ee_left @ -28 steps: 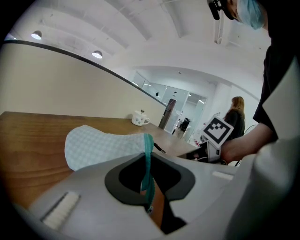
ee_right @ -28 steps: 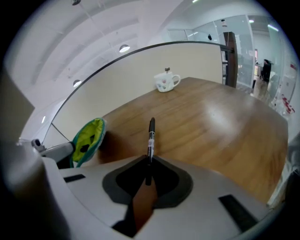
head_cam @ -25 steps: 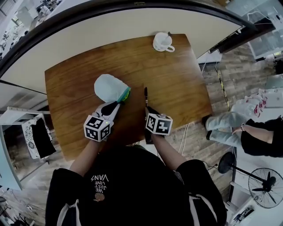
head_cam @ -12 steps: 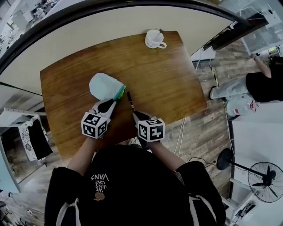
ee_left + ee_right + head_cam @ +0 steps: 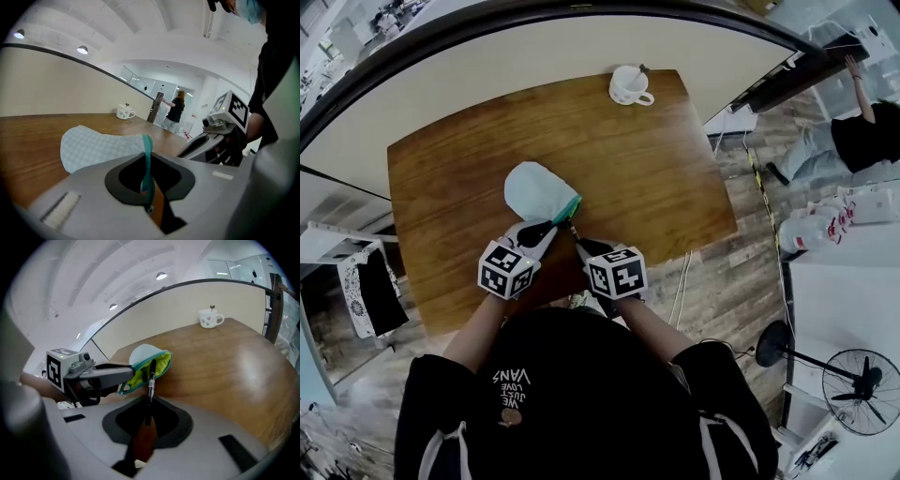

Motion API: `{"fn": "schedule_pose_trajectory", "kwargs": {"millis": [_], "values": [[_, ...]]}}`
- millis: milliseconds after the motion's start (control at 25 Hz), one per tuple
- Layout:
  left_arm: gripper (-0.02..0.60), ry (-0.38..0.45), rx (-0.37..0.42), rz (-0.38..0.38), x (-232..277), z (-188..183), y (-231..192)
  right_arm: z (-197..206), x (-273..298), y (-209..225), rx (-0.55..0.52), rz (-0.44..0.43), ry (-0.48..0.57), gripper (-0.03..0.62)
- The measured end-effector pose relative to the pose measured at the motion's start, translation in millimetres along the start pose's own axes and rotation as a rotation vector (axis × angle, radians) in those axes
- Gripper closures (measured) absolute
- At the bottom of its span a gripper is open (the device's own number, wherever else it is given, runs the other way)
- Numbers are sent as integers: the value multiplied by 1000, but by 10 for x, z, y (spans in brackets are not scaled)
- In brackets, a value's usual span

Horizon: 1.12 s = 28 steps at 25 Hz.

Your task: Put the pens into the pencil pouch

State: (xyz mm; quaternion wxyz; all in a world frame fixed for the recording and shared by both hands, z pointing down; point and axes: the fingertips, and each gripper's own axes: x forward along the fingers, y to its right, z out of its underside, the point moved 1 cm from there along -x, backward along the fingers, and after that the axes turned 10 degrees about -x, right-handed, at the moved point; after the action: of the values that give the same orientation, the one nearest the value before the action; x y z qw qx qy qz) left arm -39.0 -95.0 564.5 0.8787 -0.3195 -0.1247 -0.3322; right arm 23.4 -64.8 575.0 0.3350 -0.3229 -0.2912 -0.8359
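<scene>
head view shows a brown wooden worktop (image 5: 666, 178) with a pale blue checked pencil pouch (image 5: 534, 190) lying left of the middle, a little toward the near edge, its teal-zipped mouth turned toward the person. the left tool (image 5: 549, 227) comes in from the near edge with its jaws pressed onto the teal zipper edge of that mouth; the left gripper view has the teal strip running straight down between the two jaws. the right tool (image 5: 580, 247) sits just beside the left one, on its right, pinching a slim dark pen (image 5: 573, 232) by its back end, so the pen points away from the person along the jaws. in the right gripper view the pen's far end stands at the open mouth, overlapping the lime-green lining inside the teal rim, while the left tool holds that rim from the left side; whether the tip is past the rim i cannot tell. a white mug (image 5: 630, 85) with something thin standing in it sits at the far edge near the far right corner, well apart from the pouch and both tools. beyond the worktop's right edge a standing fan (image 5: 856, 397) is on the wood-look floor.
</scene>
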Motion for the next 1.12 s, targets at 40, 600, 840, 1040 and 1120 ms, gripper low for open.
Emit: {"fn": "schedule_pose_trajectory", "kwargs": {"millis": [40,600,840,1040,1120], "values": [[541,-7,0,9,5,21,30,-16,7,11,1,-3,2,546],[541,-4,-59,104,-17,55,209,-389,212,234,3,-49,14,546],[541,33,-99,119,-46,-48,197,-536,236,297,58,-52,114,546],[541,76,-155,110,-59,-124,154,-652,178,338,158,-71,220,546],[541,92,-176,98,-60,-150,118,-682,101,351,206,-72,271,546]]}}
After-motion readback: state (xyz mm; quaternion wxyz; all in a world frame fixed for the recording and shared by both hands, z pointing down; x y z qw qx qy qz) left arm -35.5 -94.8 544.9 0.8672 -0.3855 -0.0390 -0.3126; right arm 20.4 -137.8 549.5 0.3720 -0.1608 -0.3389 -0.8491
